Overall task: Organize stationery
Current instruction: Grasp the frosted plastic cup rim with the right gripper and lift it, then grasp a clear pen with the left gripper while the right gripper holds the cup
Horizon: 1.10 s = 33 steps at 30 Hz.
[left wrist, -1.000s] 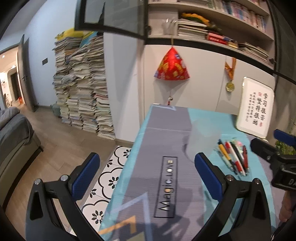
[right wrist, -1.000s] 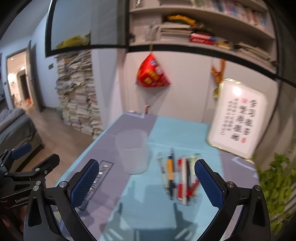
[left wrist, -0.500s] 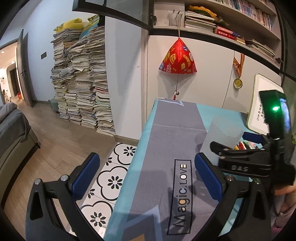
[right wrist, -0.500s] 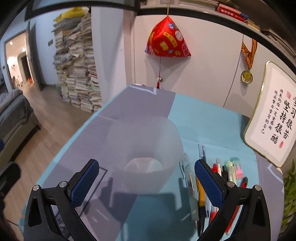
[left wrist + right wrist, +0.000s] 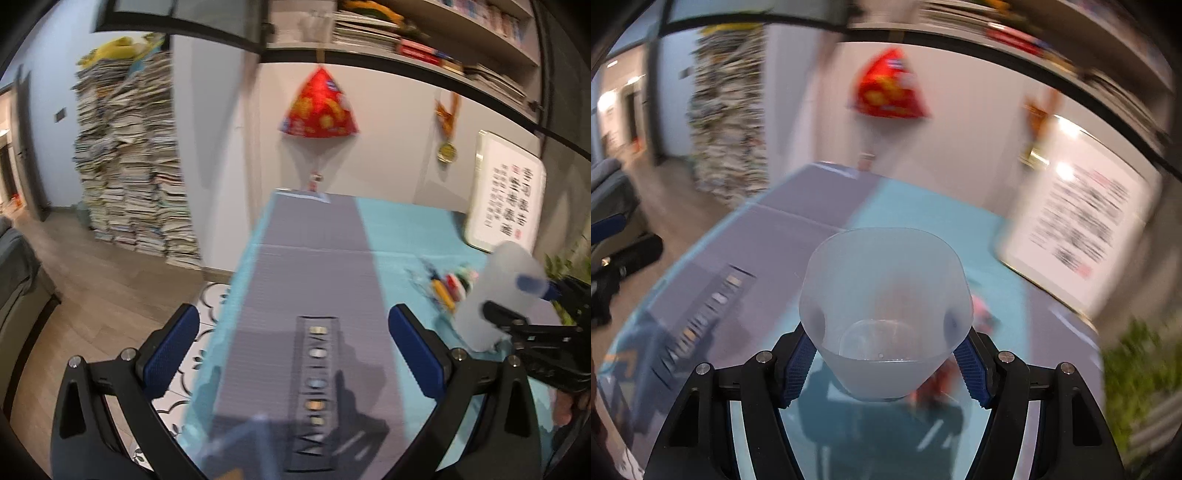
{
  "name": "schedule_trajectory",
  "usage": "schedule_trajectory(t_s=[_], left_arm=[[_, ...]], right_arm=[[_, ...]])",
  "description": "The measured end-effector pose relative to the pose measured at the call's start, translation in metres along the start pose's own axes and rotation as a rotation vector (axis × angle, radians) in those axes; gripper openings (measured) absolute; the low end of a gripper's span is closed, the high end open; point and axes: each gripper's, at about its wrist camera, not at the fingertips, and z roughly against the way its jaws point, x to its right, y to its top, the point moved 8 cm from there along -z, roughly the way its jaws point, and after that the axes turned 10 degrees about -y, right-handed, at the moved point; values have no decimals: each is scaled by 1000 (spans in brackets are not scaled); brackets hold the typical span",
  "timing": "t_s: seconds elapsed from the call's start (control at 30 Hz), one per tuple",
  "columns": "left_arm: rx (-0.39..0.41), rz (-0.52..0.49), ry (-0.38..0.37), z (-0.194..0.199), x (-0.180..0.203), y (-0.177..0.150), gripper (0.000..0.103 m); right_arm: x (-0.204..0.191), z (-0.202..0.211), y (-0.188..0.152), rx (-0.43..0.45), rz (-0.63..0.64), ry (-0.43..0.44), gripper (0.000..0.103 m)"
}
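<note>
Blue and grey cloth covers the table (image 5: 406, 229) by the wall. Right tongs (image 5: 886, 354) have just closed and now squeeze the cup (image 5: 886, 295), pads on both sides, low down. Left tongs (image 5: 293, 347) are wide apart, holding nothing, over the cloth. Pens (image 5: 448, 288) lie just beside the cup. Its soft wall could bend and slip out, or tip onto the pens.

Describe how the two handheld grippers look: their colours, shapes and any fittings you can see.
Both match. The left gripper has a black frame that forks into two angled arms, each ending in a blue, finely ribbed pad, with silver bolt heads at the joints. The right gripper has the same black forked frame, blue ribbed pads and silver bolts. No cables or sleeves show.
</note>
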Motion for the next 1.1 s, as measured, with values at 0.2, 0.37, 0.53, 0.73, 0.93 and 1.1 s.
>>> schedule_trajectory(t_s=[0.2, 0.37, 0.53, 0.73, 0.93, 1.1], left_arm=[[-83, -83, -129, -27, 77, -11, 102], [-112, -152, -112, -51, 112, -14, 101], [-130, -126, -49, -82, 116, -3, 100], [-216, -14, 31, -121, 97, 8, 89], [-317, 81, 57, -160, 95, 10, 80], [-355, 83, 79, -177, 95, 4, 57]], right_arm=[[91, 12, -47, -64, -162, -135, 70], [114, 12, -66, -86, -205, -133, 71], [115, 3, -71, -86, -183, -100, 71], [115, -3, -71, -68, -187, -66, 71], [115, -5, -70, -60, -190, -55, 71], [116, -4, -71, -55, -195, -53, 71]])
